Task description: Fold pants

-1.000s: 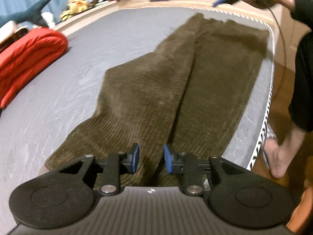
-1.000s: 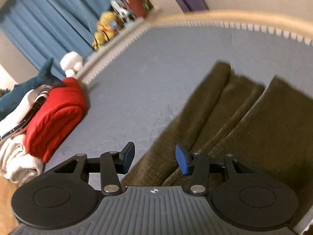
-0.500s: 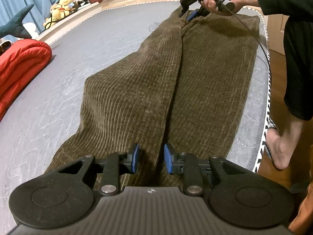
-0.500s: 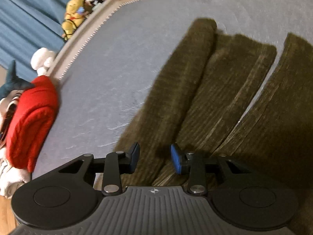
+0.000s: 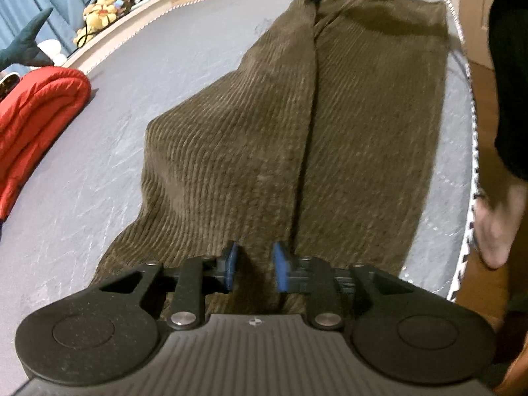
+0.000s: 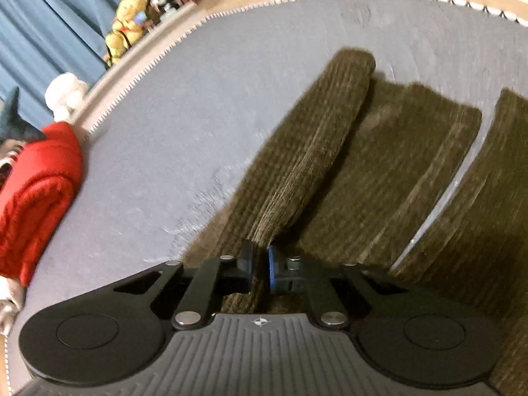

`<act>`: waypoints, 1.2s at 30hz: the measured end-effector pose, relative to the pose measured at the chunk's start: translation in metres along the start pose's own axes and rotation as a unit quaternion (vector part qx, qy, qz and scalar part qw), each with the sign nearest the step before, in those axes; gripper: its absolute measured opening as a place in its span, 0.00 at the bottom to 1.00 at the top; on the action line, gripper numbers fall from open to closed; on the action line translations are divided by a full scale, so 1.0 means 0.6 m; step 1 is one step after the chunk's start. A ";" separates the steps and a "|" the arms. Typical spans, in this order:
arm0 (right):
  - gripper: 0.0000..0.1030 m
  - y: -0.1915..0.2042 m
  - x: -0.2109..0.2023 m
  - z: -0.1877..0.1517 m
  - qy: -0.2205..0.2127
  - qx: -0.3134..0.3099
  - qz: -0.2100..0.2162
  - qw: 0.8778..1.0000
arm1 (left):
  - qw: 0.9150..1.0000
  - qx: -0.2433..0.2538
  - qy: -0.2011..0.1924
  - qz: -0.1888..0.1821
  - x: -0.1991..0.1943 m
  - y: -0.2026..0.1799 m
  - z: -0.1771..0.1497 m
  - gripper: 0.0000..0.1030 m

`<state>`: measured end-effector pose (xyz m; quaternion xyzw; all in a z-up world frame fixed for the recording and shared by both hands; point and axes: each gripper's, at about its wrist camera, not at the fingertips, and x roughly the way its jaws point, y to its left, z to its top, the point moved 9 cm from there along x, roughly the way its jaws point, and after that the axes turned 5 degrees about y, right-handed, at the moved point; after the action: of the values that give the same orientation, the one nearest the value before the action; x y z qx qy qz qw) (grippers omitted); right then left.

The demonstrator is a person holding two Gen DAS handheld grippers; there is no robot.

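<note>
The pants lie lengthwise on the mattress, near its right edge. My left gripper is at their near end, my right gripper at their far end. A folded quilt lies well apart to the left.

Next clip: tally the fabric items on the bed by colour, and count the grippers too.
Brown: 1, corduroy pants
Red: 1, padded bundle
Grippers: 2; left gripper closing with pants fabric between its jaws, right gripper shut on a pants fold
Total: 4
</note>
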<state>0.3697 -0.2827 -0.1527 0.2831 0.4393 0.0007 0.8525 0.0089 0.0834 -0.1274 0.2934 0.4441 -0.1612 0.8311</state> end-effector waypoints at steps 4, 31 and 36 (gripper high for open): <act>0.06 0.018 -0.056 0.014 -0.032 -0.016 0.022 0.999 | 1.000 -0.002 -0.017 0.016 -0.013 0.008 0.004 0.03; 0.33 -0.248 -0.375 -0.049 0.006 0.002 -0.054 0.999 | 0.992 -0.048 -0.112 -0.033 -0.197 0.050 -0.041 0.07; 0.33 -0.342 -0.355 0.000 -0.025 0.068 -0.076 0.994 | 0.983 -0.126 -0.130 -0.022 -0.211 0.090 0.067 0.15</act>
<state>0.1880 -0.5084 -0.0926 0.3060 0.4369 -0.1012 0.8398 -0.0067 0.1011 0.0140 0.1534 0.3553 -0.1588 0.9083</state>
